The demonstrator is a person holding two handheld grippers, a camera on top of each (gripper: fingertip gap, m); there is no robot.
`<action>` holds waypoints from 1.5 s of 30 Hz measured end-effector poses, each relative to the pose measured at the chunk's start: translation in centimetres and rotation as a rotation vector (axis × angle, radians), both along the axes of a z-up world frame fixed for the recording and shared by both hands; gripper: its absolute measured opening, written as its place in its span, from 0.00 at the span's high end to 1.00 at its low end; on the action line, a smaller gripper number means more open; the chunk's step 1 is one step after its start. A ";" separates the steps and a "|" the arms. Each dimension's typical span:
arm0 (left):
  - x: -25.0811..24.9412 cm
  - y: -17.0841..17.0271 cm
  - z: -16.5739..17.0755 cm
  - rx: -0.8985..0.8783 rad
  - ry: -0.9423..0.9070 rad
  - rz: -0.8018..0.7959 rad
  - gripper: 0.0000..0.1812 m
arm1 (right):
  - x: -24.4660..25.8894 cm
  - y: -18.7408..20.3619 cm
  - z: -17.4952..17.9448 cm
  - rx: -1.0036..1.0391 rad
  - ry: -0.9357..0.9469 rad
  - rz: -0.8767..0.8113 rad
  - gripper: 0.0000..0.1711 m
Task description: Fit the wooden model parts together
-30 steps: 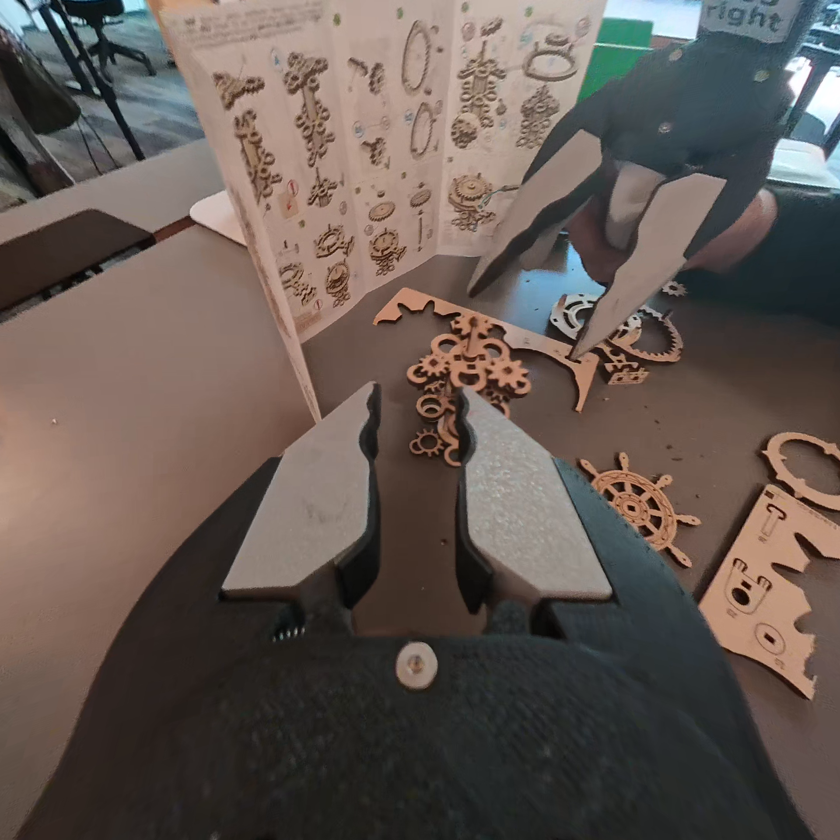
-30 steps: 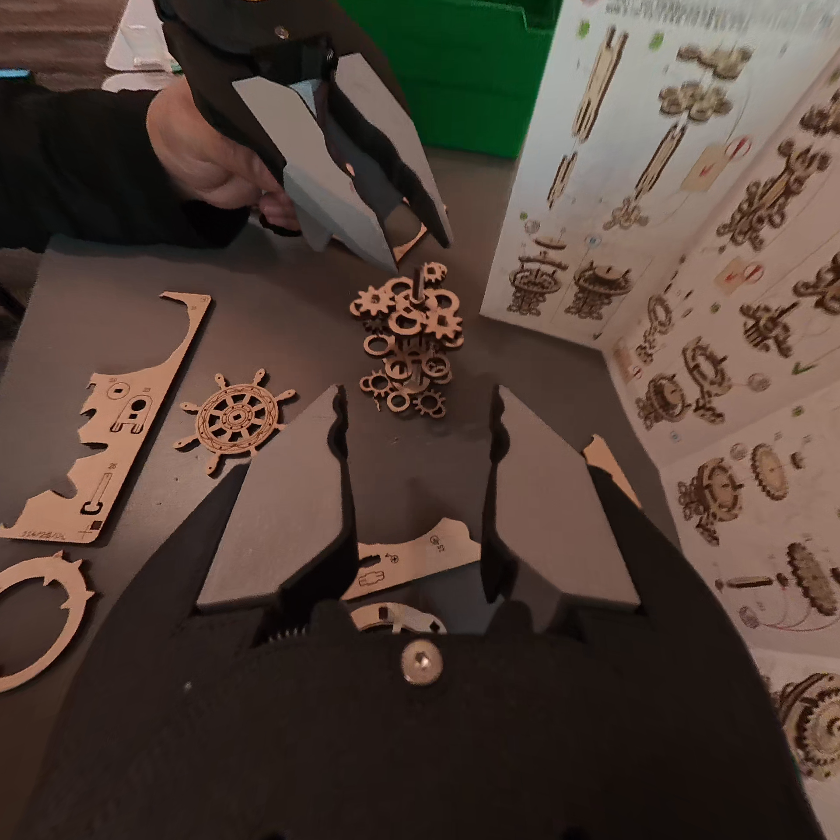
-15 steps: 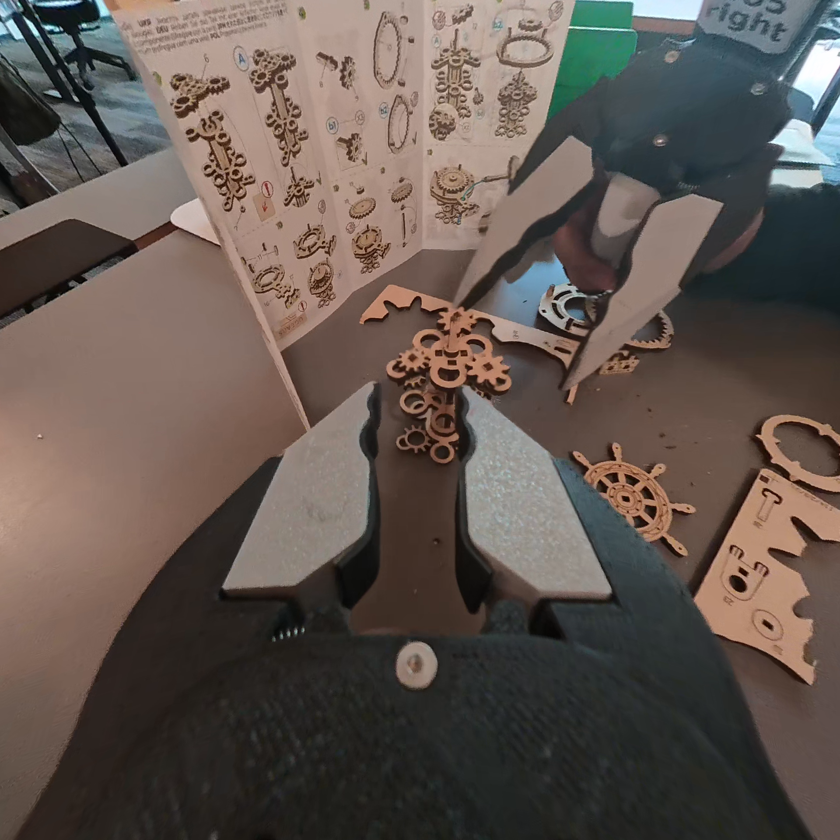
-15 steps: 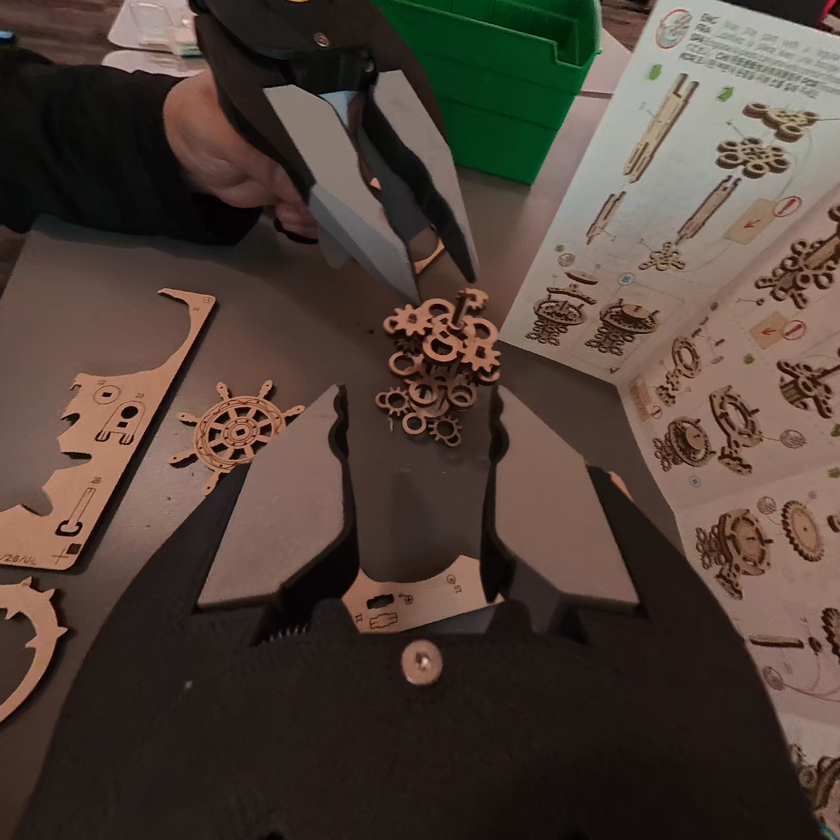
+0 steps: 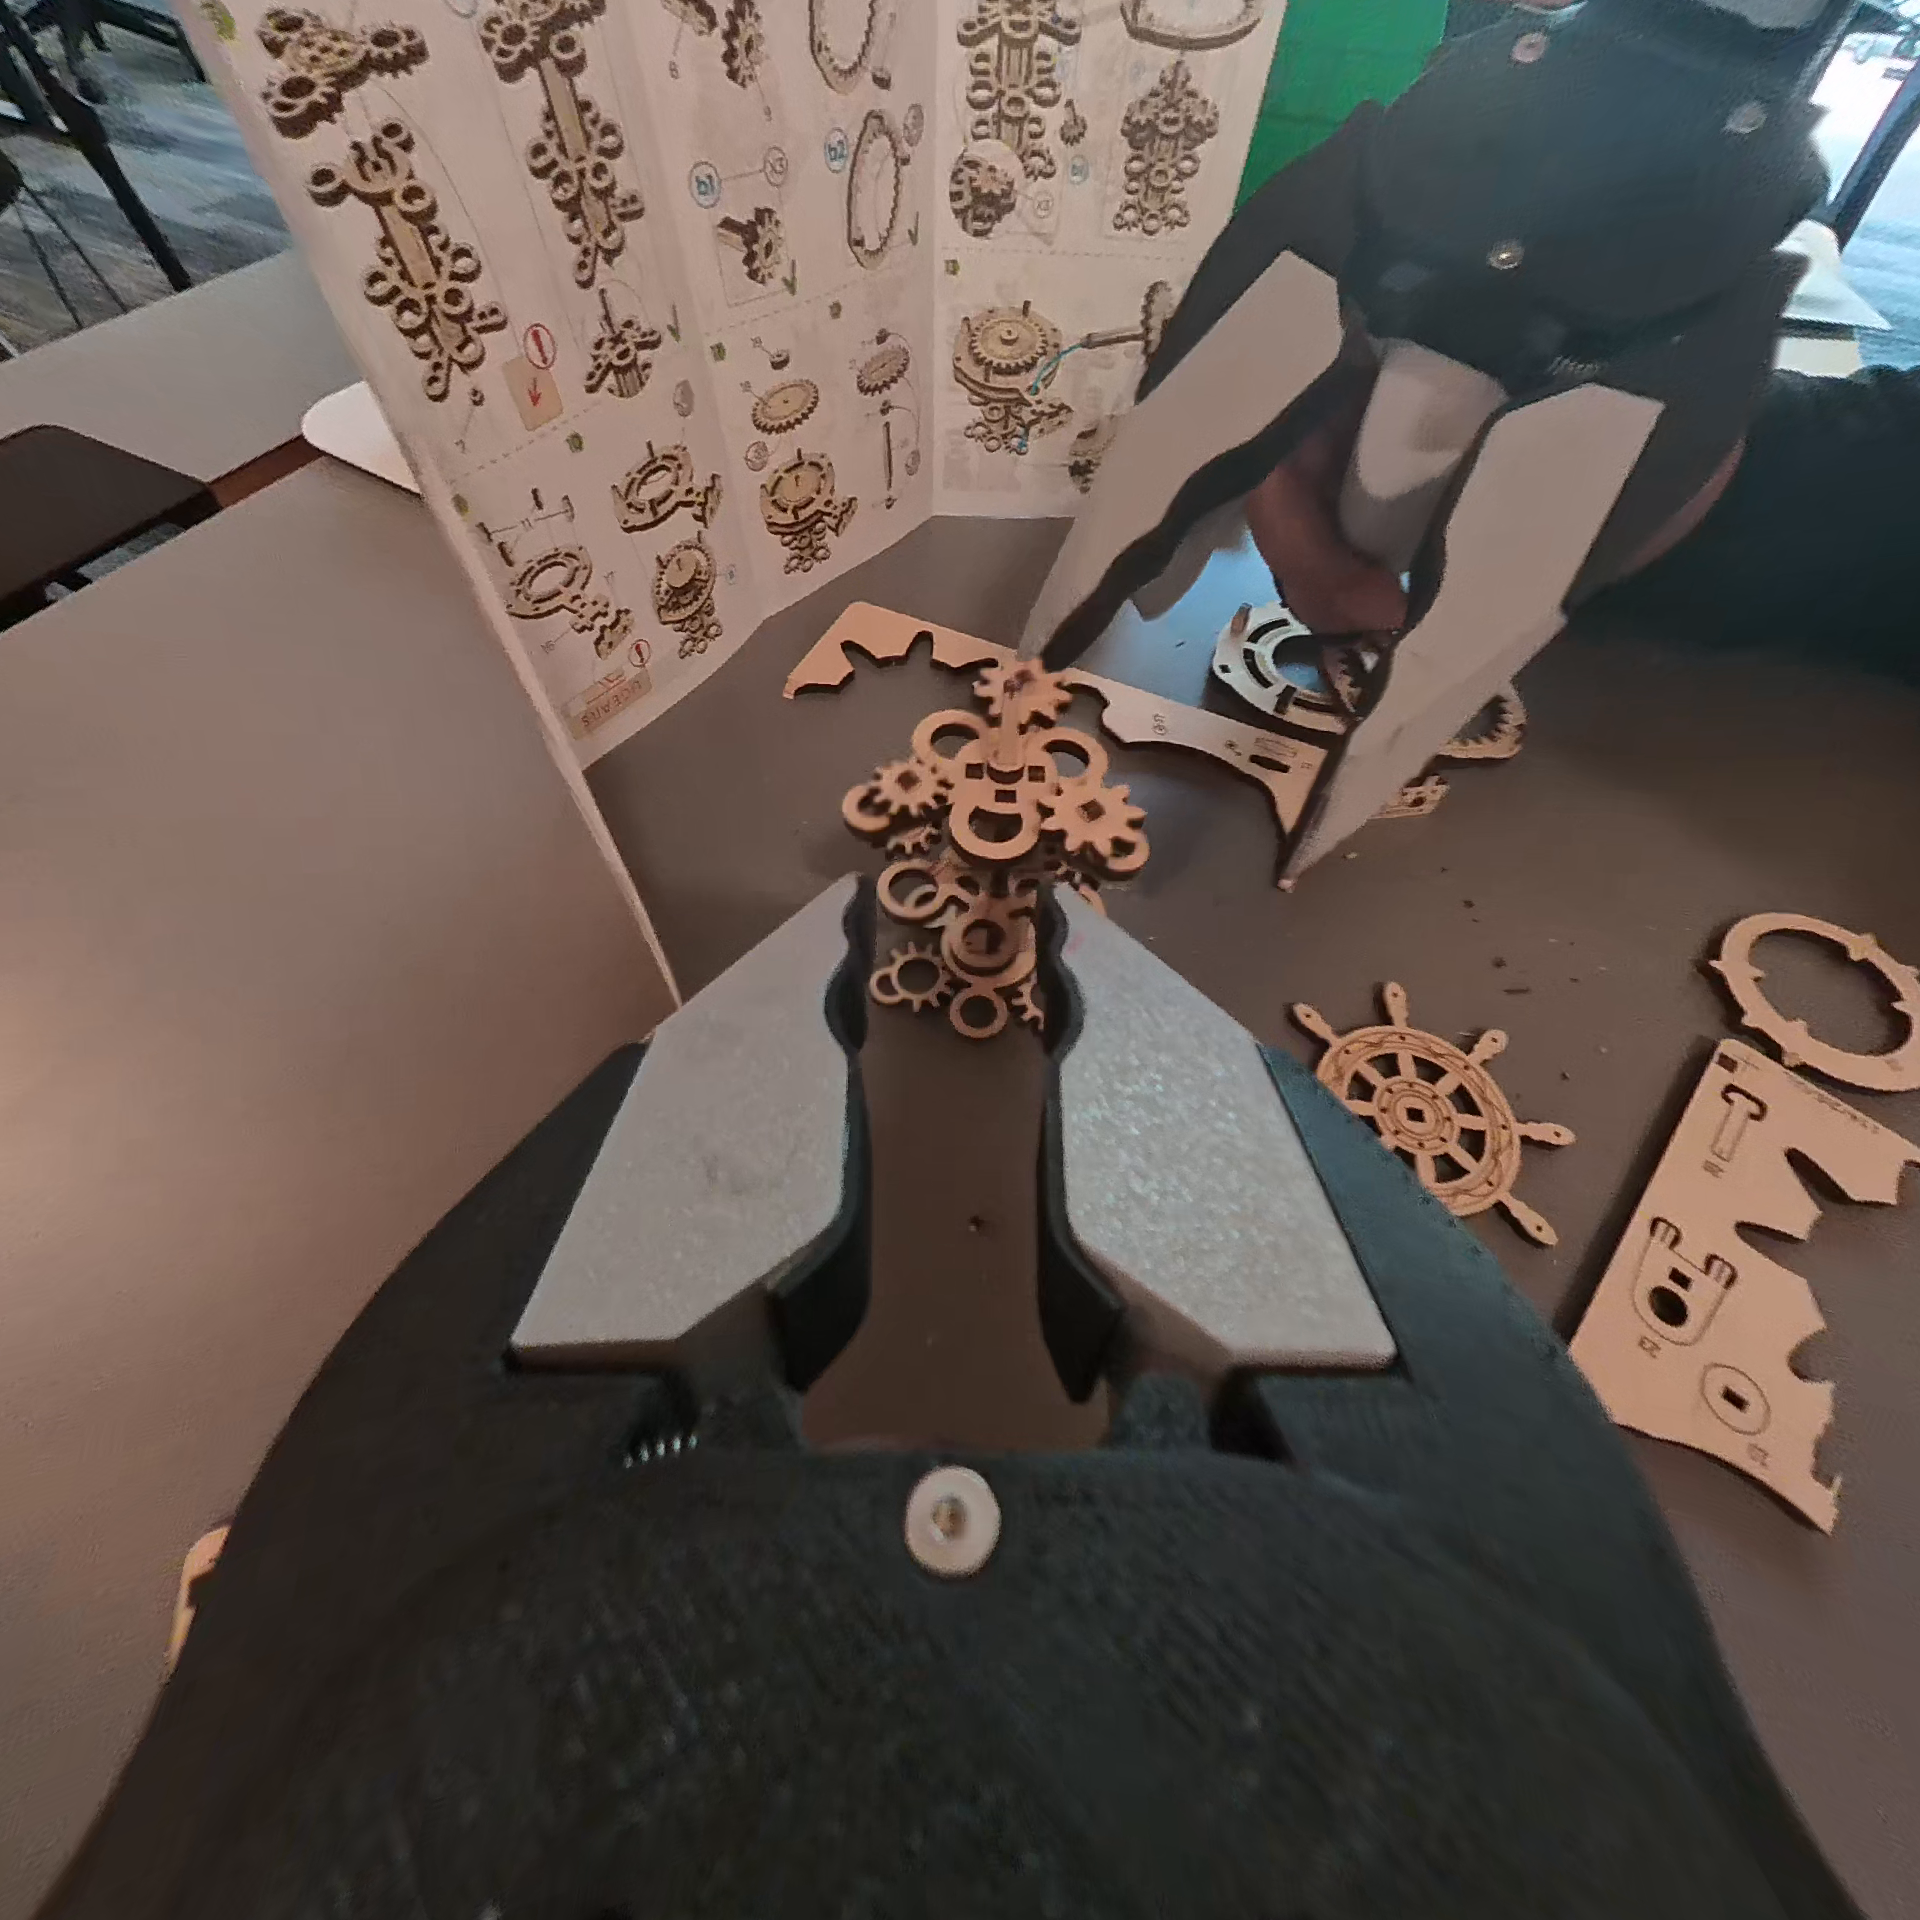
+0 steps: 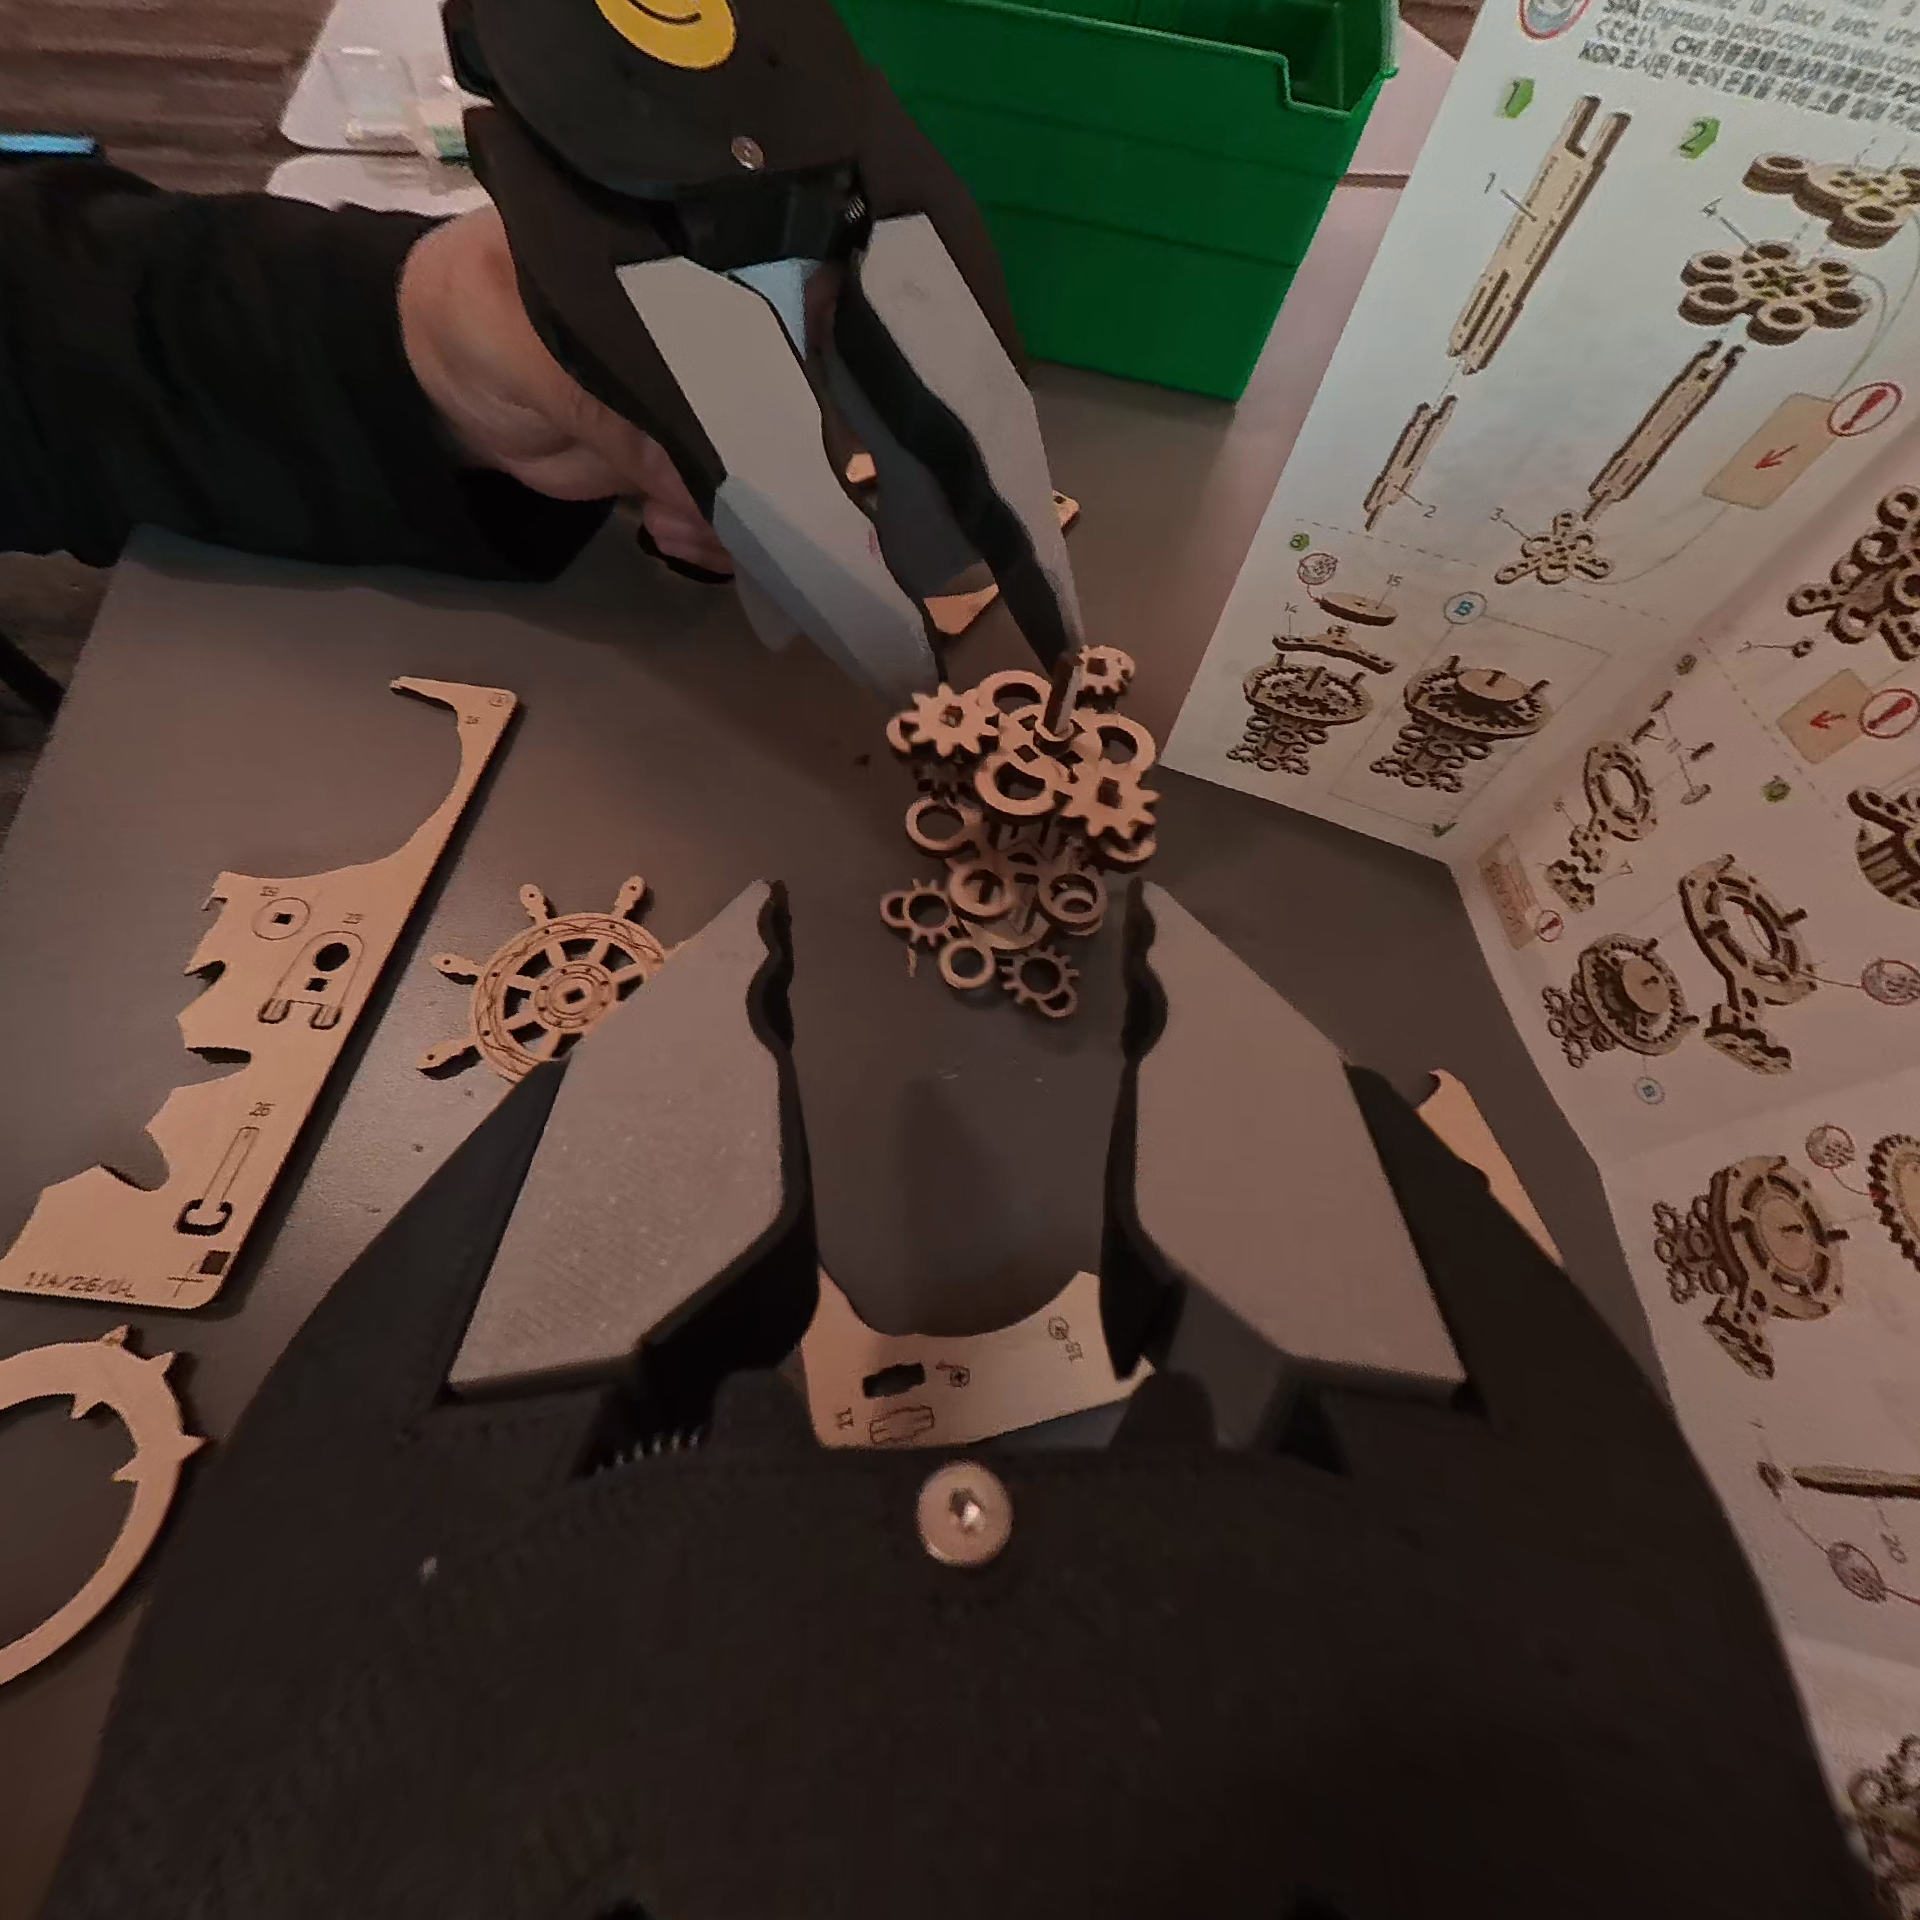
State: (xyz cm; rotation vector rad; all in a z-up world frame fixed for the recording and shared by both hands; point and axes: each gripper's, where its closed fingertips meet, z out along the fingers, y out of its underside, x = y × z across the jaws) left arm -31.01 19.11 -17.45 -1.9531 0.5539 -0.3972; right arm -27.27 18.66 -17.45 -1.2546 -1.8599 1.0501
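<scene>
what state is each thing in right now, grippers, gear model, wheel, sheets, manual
left gripper: open, jaws flanking the model's base
right gripper: open, empty
gear model: partly built, upright on the table
ship's wheel: lying flat, loose
punched-out sheet: flat, holes empty
instruction sheet: unfolded, standing
green bin: contents hidden

Tan wooden gears point(image 5: 992, 821), green bin point(image 6: 1132, 187)

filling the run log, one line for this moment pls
left tool: open, at model base | right tool: open, facing model | model: upright on table
</scene>
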 end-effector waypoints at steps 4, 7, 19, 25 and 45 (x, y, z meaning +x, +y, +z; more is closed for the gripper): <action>0.5 0.0 0.7 0.018 -0.062 -0.014 0.88 | 0.2 -0.6 0.8 -0.053 0.023 0.033 0.66; 0.4 -0.1 1.6 0.012 -0.178 -0.027 0.90 | 0.3 -0.2 1.2 -0.061 0.037 0.024 0.66; 0.0 0.3 0.5 -0.021 -0.110 0.001 0.86 | -0.7 1.9 0.5 -0.036 0.030 -0.075 0.58; 0.8 0.6 0.4 0.010 -0.083 -0.006 0.92 | -0.5 0.6 0.2 0.006 0.019 -0.027 0.58; 1.1 -0.6 3.6 0.035 -0.353 -0.080 1.00 | 0.5 -0.6 2.6 -0.091 0.077 0.036 0.63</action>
